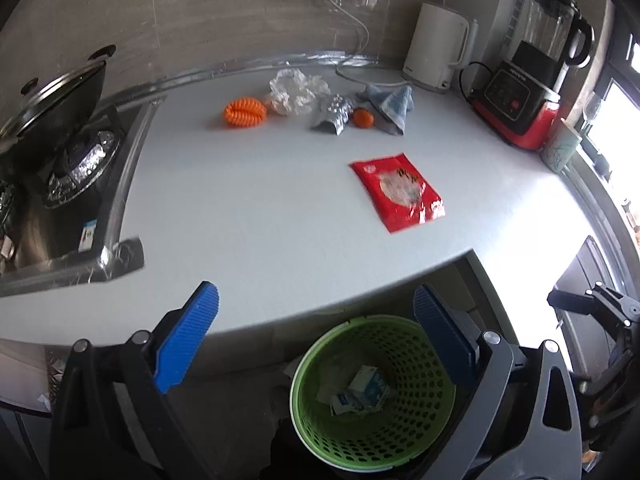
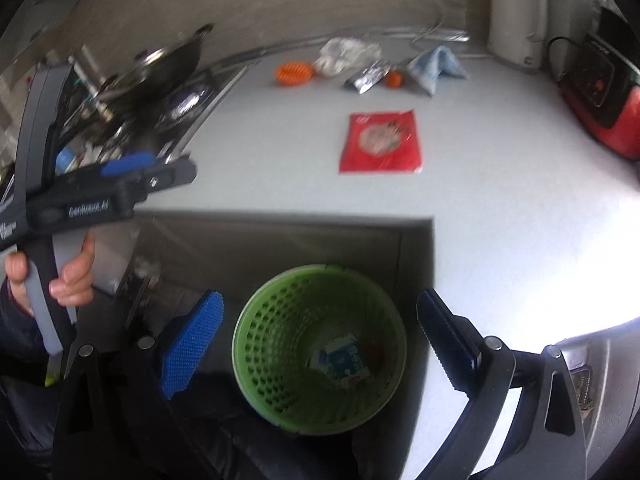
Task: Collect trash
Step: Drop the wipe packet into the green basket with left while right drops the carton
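Left gripper [image 1: 316, 332]: blue-padded fingers spread wide, nothing between them, hovering over the counter edge and the bin. Right gripper [image 2: 320, 340]: fingers likewise spread apart and empty, poised directly above the bin. Green perforated wastebasket [image 1: 436, 392], on the floor below the countertop's cut-out corner; contains a crumpled blue-and-white carton [image 1: 366, 394] and some pale paper scraps. White countertop [image 1: 260, 208]: bears all remaining items. Red snack packet [image 1: 398, 196], flat, mid-counter, well apart from the rest. Back row near the wall, left to right: orange ribbed toy [image 1: 245, 111]; crumpled clear plastic wrap [image 1: 298, 90], just beside the toy; silver foil pouch [image 1: 334, 116], touching the wrap's lower edge; small orange ball [image 1: 363, 117], just beside the pouch; blue cloth [image 1: 390, 104], bunched, against the ball. White kettle [image 1: 436, 46] and red-based blender [image 1: 528, 80], far right corner. Stove with lidded wok [image 1: 56, 100], far left. In the right wrist view, the person's hand [image 2: 68, 276] grips the left gripper's handle.
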Tool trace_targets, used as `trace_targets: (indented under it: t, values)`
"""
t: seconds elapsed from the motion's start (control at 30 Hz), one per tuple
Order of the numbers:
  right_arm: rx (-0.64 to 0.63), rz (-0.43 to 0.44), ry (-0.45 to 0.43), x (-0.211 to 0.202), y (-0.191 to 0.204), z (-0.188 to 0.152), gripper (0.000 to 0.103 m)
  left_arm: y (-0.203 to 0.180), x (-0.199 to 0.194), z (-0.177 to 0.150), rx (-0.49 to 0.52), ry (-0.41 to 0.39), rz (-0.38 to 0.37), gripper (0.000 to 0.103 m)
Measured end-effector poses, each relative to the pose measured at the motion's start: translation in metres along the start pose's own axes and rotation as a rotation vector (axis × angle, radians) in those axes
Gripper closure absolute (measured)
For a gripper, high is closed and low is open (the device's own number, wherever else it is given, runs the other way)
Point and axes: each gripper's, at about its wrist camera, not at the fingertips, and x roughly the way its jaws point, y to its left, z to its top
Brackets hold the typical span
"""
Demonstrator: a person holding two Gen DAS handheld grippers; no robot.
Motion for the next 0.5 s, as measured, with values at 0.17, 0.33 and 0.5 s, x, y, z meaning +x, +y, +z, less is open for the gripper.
trace_targets:
  t: [0.17, 0.33, 0.5]
  values:
    - [0.034, -0.063, -0.062, -0.005, -0.007, 0.023, 0.002, 0.014, 0.005, 0.019, -0.01, -0.023, 0.009, 0.008]
    - [0.075, -0.106, -0.103, -0.005, -0.012, 0.043, 0.002, 0.027, 0.012, 0.04, 0.003, -0.054, 0.022, 0.008]
    - [0.122, -0.152, -0.137, -0.001, -0.015, 0.067, 0.002, 0.047, 0.026, 0.066, -0.012, -0.084, 0.044, 0.008]
